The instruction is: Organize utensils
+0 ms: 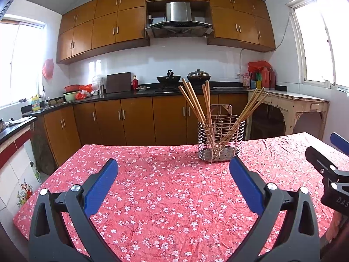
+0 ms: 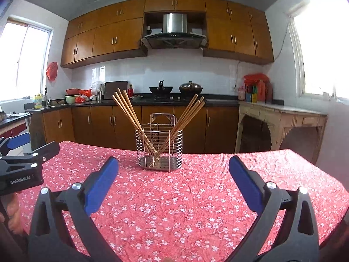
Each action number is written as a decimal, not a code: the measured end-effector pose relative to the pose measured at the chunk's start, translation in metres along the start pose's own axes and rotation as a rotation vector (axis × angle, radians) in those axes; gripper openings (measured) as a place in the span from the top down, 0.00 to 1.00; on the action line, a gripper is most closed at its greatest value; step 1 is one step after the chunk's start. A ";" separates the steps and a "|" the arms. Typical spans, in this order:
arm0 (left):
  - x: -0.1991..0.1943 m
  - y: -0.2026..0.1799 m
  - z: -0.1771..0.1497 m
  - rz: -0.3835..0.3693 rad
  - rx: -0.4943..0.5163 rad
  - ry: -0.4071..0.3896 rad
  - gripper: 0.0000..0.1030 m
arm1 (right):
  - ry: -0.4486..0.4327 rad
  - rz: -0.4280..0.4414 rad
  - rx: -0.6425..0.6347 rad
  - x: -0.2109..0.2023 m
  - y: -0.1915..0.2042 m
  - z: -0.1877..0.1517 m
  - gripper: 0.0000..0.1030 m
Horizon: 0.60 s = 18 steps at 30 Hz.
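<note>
Two wrist cameras, side by side, low over the table, facing the kitchen counter.

Each looks forward between its own blue-padded fingers across the floral tablecloth [image 1: 165, 196]. Both share the wire chopstick holder [image 1: 221, 140], off to the right in the left view, near and roughly centred in the right view [image 2: 159, 148].

Blown-out window [image 2: 322, 50] glare, fisheye-warped edges
</note>
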State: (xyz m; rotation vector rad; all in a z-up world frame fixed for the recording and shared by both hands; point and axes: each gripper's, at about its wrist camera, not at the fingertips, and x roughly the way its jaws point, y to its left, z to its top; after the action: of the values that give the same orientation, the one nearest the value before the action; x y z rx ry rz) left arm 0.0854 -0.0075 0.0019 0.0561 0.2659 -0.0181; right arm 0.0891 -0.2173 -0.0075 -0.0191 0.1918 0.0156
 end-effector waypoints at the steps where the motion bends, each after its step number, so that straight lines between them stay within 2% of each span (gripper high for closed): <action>1: 0.000 0.000 0.000 0.002 0.000 -0.003 0.02 | -0.007 -0.004 -0.007 -0.001 0.001 0.000 0.04; 18: -0.003 0.002 -0.011 0.008 -0.010 -0.002 0.02 | 0.013 0.013 0.013 0.007 0.001 -0.011 0.04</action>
State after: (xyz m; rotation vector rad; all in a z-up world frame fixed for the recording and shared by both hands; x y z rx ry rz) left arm 0.0793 -0.0045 -0.0073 0.0472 0.2640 -0.0084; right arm 0.0935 -0.2168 -0.0193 -0.0047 0.2055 0.0270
